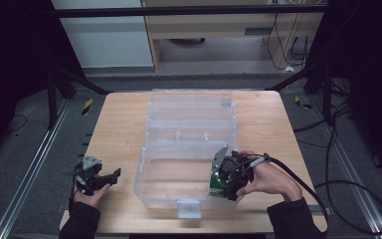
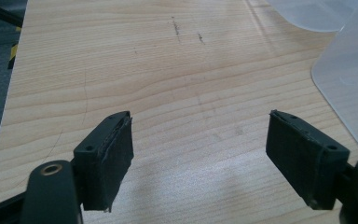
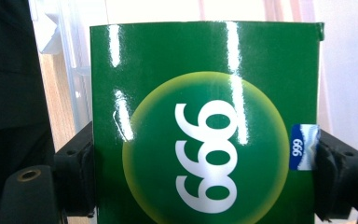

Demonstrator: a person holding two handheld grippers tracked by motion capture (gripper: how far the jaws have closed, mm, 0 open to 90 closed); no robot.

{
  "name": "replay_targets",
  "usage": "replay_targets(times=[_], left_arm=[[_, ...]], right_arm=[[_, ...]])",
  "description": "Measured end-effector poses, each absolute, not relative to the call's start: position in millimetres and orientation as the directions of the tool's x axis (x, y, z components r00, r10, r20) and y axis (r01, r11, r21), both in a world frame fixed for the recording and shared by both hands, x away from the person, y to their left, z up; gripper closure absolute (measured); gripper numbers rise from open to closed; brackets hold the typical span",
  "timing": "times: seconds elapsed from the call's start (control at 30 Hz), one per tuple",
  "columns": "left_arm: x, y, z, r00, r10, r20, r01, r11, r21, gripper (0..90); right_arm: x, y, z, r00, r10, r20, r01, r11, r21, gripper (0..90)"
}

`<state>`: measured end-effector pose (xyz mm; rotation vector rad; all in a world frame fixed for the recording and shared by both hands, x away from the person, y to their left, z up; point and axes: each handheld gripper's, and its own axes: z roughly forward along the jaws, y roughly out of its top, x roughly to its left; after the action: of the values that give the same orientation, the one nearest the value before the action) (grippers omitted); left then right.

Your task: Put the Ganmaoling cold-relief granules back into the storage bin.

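Note:
A glossy green box (image 3: pixel 205 126) with a yellow circle and white digits is clamped between the pads of my right gripper (image 3: pixel 205 182), one pad on each side. From above, that right gripper (image 1: pixel 225 185) holds the green box (image 1: pixel 216 185) inside the near right corner of a clear plastic bin (image 1: pixel 154 172), pointing down. My left gripper (image 1: pixel 110 177) rests at the table's near left, held by a hand. Its jaws stand wide open over bare wood, with nothing between the pads (image 2: pixel 109 158).
The clear bin's open lid (image 1: pixel 191 112) lies back toward the table's far edge. A latch tab (image 1: pixel 189 208) sticks out of the bin's near wall. The bin's rounded corner (image 2: pixel 349 88) lies close to the right of my left gripper. Cables trail off the table's right side.

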<state>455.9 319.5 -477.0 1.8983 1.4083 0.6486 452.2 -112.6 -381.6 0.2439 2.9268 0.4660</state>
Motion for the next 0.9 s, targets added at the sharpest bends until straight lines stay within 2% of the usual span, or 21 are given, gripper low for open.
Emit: replay_targets(times=[0.2, 0.33, 0.9], left_arm=[[456, 319, -477, 0.292, 0.957, -0.005, 0.618, -0.185, 0.764, 22.3], [456, 319, -477, 0.292, 0.956, -0.004, 0.619, -0.186, 0.763, 22.4], [456, 319, -476, 0.294, 0.956, -0.007, 0.618, -0.185, 0.764, 22.5]], right_arm=[[453, -112, -386, -0.972, 0.178, -0.154, 0.122, 0.941, 0.316, 15.9], [454, -117, -392, -0.971, 0.198, -0.138, 0.139, 0.927, 0.349, 15.9], [460, -110, -406, -0.974, 0.181, -0.133, 0.136, 0.947, 0.293, 14.9]])
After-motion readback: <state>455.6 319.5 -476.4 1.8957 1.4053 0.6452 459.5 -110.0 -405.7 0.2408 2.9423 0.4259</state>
